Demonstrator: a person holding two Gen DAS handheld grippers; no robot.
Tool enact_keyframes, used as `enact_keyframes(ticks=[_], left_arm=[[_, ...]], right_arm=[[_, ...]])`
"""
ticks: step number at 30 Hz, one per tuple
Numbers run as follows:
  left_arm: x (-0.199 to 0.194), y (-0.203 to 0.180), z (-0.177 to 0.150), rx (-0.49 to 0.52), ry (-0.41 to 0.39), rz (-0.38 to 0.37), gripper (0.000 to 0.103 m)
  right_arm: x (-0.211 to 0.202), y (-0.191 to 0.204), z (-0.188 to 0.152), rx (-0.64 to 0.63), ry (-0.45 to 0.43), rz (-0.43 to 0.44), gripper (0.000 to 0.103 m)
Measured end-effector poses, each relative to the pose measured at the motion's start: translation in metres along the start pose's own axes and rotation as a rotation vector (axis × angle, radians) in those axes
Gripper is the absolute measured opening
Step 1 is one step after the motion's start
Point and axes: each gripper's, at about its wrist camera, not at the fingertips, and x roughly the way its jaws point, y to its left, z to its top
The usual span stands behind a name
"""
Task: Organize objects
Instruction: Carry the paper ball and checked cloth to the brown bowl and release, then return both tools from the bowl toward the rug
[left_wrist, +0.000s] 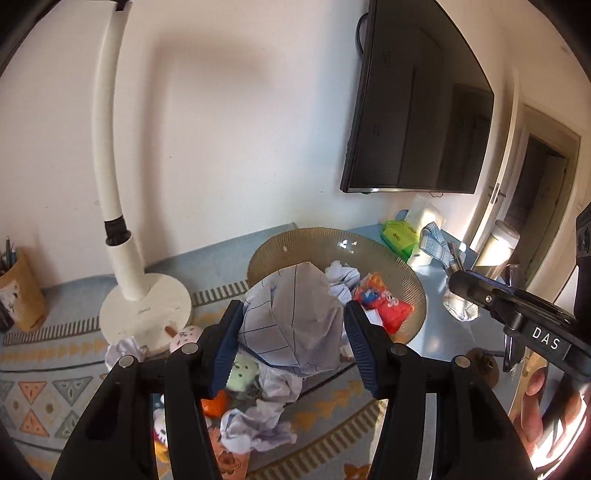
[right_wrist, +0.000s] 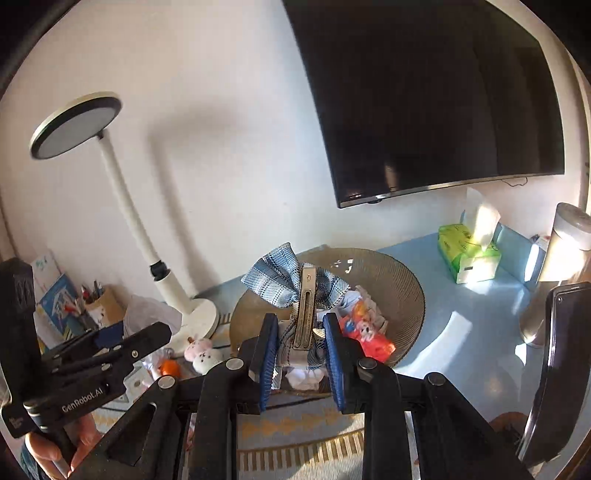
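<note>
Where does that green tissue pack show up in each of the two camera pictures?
Left wrist view: the green tissue pack sits right of centre, just behind the ribbed bowl.
Right wrist view: the pack lies far right on the blue surface.
Shared landmark: the wall-mounted television hangs above it in both.

Bright daylight from the right, glare on the tissue box (right_wrist: 469, 254), soft wall shadows, fisheye-bent dark edges.
</note>
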Motion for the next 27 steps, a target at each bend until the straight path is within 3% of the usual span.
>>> enact_keyframes(ticks=[5, 9, 12, 18, 21, 24, 27], left_arm=[[0.061, -0.011, 0.016, 0.017, 0.022, 0.004, 0.053], [0.085, -0.01, 0.026, -0.009, -0.005, 0.009, 0.092], [0.08, -0.002, 0.023, -0.047, 0.008, -0.017, 0.092], [0.009, 0.019, 0.0, -0.069, -0.029, 0.021, 0.092], [-0.043, 0.031, -0.019, -0.084, -0.07, 0.093, 0.093], [-0.092, 0.048, -0.048, -0.123, -0.115, 0.146, 0.103], [-0.118, 0.065, -0.086, -0.153, -0.13, 0.224, 0.103]], right_arm=[[0.055, -0.018, 0.016, 0.067, 0.054, 0.002, 0.023], [0.078, -0.027, 0.02, 0.085, 0.1, 0.012, 0.036], [0.073, -0.032, 0.012, 0.073, 0.112, 0.004, 0.036], [0.023, -0.008, -0.014, 0.021, 0.116, 0.096, 0.039], [-0.006, 0.02, -0.035, -0.026, 0.108, 0.168, 0.056], [-0.021, 0.048, -0.063, -0.068, 0.097, 0.22, 0.057], [-0.016, 0.068, -0.101, -0.112, 0.088, 0.216, 0.057]])
